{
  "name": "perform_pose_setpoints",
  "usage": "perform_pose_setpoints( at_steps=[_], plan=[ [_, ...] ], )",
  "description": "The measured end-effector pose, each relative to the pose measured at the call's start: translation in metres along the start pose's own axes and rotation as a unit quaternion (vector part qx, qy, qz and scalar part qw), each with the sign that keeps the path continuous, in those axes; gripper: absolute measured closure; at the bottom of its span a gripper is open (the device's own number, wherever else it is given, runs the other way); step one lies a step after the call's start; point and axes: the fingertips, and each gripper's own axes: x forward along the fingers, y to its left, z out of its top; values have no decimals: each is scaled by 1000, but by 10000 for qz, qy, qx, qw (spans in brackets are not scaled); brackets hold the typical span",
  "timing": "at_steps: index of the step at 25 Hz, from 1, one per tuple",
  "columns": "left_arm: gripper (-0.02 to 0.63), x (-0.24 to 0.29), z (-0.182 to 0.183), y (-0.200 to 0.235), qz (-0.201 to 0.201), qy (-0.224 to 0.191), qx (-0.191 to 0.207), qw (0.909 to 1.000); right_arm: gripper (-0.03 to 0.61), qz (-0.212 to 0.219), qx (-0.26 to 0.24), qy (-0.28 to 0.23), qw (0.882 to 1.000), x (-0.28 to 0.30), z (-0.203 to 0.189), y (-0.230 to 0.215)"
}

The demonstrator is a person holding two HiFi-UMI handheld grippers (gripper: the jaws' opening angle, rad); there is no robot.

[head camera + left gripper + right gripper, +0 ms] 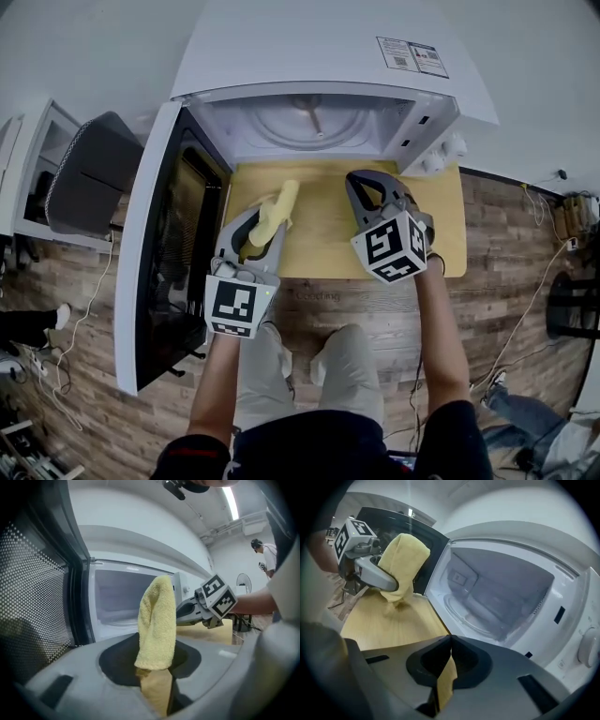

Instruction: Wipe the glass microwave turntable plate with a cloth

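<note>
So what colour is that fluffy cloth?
Pale yellow. The cloth shows best in the left gripper view.

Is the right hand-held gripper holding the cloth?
No, the yellow cloth sits clamped in the left hand-held gripper; the right hand-held gripper is shut, empty.

Turntable plate (pixel 298 139) partly behind microwave roof (pixel 309 47)

Test lab, not a kitchen: microwave (pixel 309 47) sits on a small table (pixel 323 239), cables (pixel 531 302) trail over the wood-look floor (pixel 506 216), strip light (pixel 230 501) overhead, another person (pixel 268 555) by a fan (pixel 242 581).
</note>
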Motion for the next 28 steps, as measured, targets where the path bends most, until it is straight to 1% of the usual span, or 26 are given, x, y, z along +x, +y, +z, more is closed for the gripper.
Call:
perform_pose_setpoints(
  at_steps=[4,7,9,10,12,13,16,18,21,28],
  plan=[
    [499,4,-3,2,7,10,10,10000,566,167,-299,30,9994,14,4,6],
    [499,6,-4,2,-2,-21,-20,10000,566,102,-597,74,9981,21,4,5],
    [499,7,-5,2,0,-38,-22,10000,561,110,-636,78,9979,23,4,4],
    [499,7,-5,3,5,-41,-17,10000,537,162,-567,67,9982,23,5,3],
    [499,7,-7,5,50,-35,-64,10000,453,250,-456,52,9986,26,8,2],
    [499,6,-8,7,83,-42,-112,9999,434,246,-484,62,9985,27,10,1],
    [499,4,-8,14,152,-151,-225,9995,377,204,-766,137,9968,32,11,-2],
    [499,3,-9,16,189,-151,-272,9993,340,207,-980,207,9948,37,11,-2],
    [499,3,-9,15,166,-143,-266,9994,313,134,-1188,319,9923,43,9,-4],
    [499,1,-10,17,171,-143,-304,9993,285,26,-1350,390,9901,53,7,-10]
  ],
)
